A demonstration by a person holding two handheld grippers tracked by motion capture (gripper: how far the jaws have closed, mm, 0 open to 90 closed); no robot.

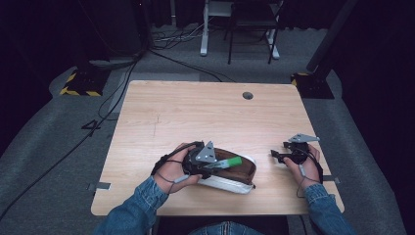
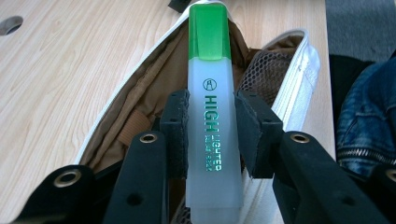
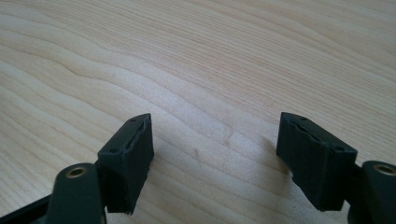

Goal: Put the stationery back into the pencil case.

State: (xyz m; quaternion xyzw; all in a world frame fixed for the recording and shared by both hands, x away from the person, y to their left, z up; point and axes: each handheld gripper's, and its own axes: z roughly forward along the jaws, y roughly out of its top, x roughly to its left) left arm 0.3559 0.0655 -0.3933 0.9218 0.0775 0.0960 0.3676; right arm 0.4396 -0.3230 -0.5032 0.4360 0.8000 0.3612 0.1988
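- My left gripper (image 2: 211, 135) is clamped on a green highlighter (image 2: 211, 116): both pads (image 2: 176, 133) press flat against its frosted barrel, one on each side, around the printed lettering.
- The highlighter's green cap points away from me, and its blunt tail end sticks back between my jaws.
- In the high view, my left gripper (image 1: 211, 165) holds the highlighter (image 1: 229, 162) right over the open pencil case (image 1: 230, 182), near the front edge of the table (image 1: 195, 107), a little left of centre.
- The pencil case is white outside with a brown lining, and it lies open on the wood; a mesh pocket (image 2: 271, 70) shows inside its right half.
- I can't tell whether the highlighter's cap touches the lining or hangs just above it.
- My right gripper (image 3: 215, 158) is spread wide with nothing between its jaws, just above bare wood.
- In the high view, my right gripper (image 1: 277, 155) sits to the right of the pencil case, apart from it, jaws pointing left toward it.
- My denim sleeve (image 1: 142, 205) comes in from the near edge.
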